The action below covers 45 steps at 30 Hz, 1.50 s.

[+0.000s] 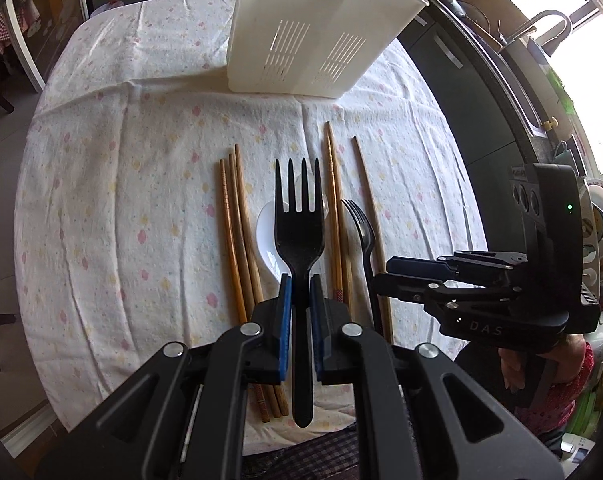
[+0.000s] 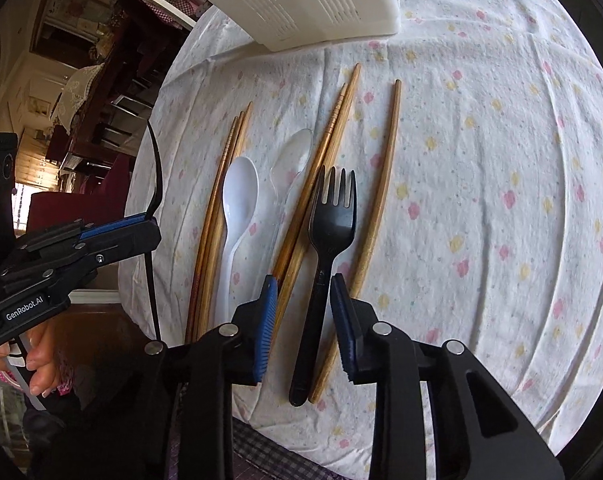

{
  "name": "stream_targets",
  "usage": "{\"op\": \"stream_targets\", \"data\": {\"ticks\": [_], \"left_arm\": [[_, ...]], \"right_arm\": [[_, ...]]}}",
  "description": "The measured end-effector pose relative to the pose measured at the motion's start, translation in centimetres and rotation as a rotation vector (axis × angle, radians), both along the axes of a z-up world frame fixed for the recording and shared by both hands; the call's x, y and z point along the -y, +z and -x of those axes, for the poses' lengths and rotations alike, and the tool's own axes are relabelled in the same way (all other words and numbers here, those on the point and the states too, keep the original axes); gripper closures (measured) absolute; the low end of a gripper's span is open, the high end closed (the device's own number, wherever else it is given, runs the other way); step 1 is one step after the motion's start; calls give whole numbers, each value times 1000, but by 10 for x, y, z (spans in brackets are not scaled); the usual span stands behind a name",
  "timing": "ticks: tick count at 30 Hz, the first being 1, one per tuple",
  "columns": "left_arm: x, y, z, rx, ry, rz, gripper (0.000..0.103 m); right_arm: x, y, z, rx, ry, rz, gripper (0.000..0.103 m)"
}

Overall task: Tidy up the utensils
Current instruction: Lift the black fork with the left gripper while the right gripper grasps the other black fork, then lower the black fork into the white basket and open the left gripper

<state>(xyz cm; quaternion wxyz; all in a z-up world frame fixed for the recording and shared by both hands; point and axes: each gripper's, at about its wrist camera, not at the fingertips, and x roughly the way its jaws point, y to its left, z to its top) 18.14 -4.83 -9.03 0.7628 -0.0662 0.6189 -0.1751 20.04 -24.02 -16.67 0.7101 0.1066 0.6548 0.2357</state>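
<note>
My left gripper point(image 1: 300, 284) is shut on the handle of a black plastic fork point(image 1: 299, 232), held above the table with its tines pointing away. From the right wrist view this left gripper point(image 2: 153, 228) shows side-on at the left. A second black fork point(image 2: 329, 216) lies on the cloth between wooden chopsticks point(image 2: 375, 200). My right gripper point(image 2: 303, 292) straddles its handle, and its blue pads point(image 2: 267, 320) stand apart from the handle on both sides. A white spoon point(image 2: 239, 192) and a clear spoon point(image 2: 291, 160) lie to the left. Another bundle of chopsticks point(image 1: 237, 240) lies further left.
A white slotted utensil caddy point(image 1: 321, 28) stands at the back of the floral tablecloth point(image 2: 481, 160). A dark counter with a tap point(image 1: 541, 28) runs along the right. A person's hand point(image 2: 41, 360) holds the left gripper. The table's near edge lies just under both grippers.
</note>
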Motion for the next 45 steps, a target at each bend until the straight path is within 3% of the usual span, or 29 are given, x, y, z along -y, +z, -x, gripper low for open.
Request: {"op": "stream_targets", "data": {"ticks": [11,13,16,18,24,28,33,38,42,45], "left_arm": [[-2,6,1,22,-11,5,94],[-3,7,1,24,-10,5,94],[-4,8,1,30,-10,2,94],[-4,9,1,33,-12,3,94],[-6,19,-2,50,-7,12,94],[-9,43,-11,96,8,30,94],[-3,101,-33,227,26,81,94],[14,164,-69,504,53,128,94],[30,179,-104,703,88,141,94],[37,170,-126,790,122,131,94]], "right_arm": [[-19,-14,-17,-50,33,121,76],[-24,-16,-17,-50,45,147,78],[-33,-18,-18,-32,53,189,91],[-39,-20,-20,-24,66,203,91],[-31,-9,-14,1,25,97,93],[-17,13,-10,61,-17,19,93],[4,43,-4,144,-62,-59,93],[17,53,3,191,-95,-133,93],[36,52,13,198,-111,-172,93],[49,52,19,205,-120,-190,93]]}}
